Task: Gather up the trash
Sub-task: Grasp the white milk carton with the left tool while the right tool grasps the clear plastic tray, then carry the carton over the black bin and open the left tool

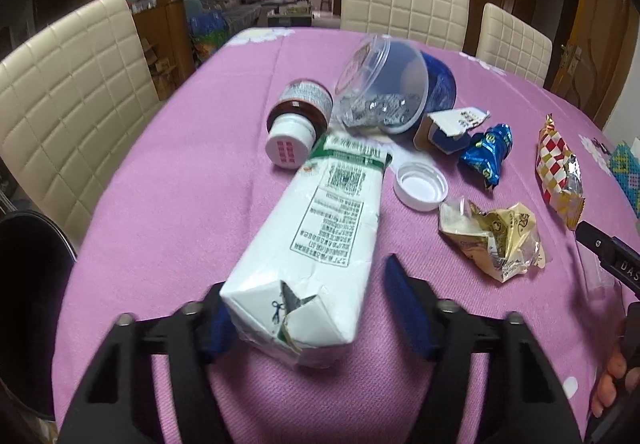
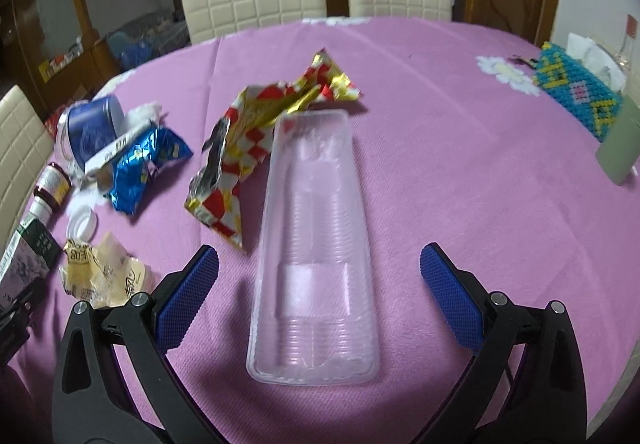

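we're right at the start by the look of it: nothing seems collected yet, the whole litter lies on the pink tablecloth. our left gripper straddles the near end of the milk carton, which lies on its side, white with green print, bottom flaps dented; the left pad is against it, the right pad stands clear, so not clenched on it yet. a dark bin sits just off the table edge at the left. our right gripper is spread wide, released, with the clear plastic tray lying flat between the jaws, untouched. a bit further out we've got a crumpled cream-and-gold wrapper, a white cap, a blue wrapper, a red-and-gold checked wrapper touching the tray's far corner. beyond those, a brown bottle on its side and a tipped clear tub with foil in it. all of that is left to bin, we reckon.
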Demonstrator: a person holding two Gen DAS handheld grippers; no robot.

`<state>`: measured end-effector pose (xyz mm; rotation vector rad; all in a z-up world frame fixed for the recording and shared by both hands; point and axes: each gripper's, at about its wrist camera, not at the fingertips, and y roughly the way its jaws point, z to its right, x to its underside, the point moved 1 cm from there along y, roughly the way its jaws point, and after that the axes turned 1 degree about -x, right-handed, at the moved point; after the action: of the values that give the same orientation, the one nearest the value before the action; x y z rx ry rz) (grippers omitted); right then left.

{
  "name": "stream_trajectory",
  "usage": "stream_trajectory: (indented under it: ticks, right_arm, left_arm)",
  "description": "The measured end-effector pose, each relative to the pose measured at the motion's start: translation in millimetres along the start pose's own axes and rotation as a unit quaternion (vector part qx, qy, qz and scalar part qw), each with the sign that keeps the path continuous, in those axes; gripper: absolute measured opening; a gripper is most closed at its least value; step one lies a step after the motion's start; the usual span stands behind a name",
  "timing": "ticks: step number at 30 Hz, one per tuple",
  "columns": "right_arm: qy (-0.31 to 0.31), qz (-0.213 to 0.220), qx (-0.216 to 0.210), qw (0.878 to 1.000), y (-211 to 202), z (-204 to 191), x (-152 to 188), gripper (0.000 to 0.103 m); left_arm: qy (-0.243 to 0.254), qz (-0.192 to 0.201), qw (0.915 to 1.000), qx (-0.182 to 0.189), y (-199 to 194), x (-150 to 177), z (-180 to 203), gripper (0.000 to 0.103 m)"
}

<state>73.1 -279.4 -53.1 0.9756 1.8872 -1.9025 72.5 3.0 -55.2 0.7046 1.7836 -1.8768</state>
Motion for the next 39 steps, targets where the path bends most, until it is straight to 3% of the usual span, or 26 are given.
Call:
stream_trajectory:
  ticks: [2,3,7,15,24,27,30,35,39]
  right_arm:
    - [0.003,-0.005,-0.006,1.000,2,2,0,0.071]
    - [0.005,-0.001,-0.008,1.000,2,2,2,0.055]
    - [0.026,0.004,-0.037,0.999,3,11,5,0.044]
    - [0.020,0.033,-0.052,0.998,-11,6,2,0.043]
    - [-0.060,0.128,-0.015,0.990,-48,-27,6,0.043]
    - [-0.109,0.139,-0.039,0.984,-55,-54,11,0.043]
    - [-0.152,0.119,-0.088,0.977,-53,-85,16,0.043]
    - [-0.227,0.126,-0.150,0.954,-67,-136,32,0.043]
    - [-0.264,0.103,-0.214,0.935,-81,-173,37,0.043]
  left_arm:
    - [-0.001,0.002,1.0000,0.009,-1,0,0,0.045]
    - [-0.004,0.003,0.9999,0.011,-1,0,-2,0.041]
    - [-0.021,0.010,0.9994,0.025,-4,0,-8,0.040]
    - [-0.033,0.045,0.9982,0.020,-18,-1,-11,0.040]
    - [-0.015,0.130,0.9912,-0.022,-51,4,-8,0.040]
    - [-0.006,0.146,0.9884,-0.042,-59,6,-11,0.040]
    - [-0.006,0.150,0.9871,-0.057,-64,7,-20,0.040]
    - [-0.016,0.154,0.9839,-0.090,-73,15,-48,0.040]
    - [-0.030,0.157,0.9794,-0.123,-83,21,-76,0.040]
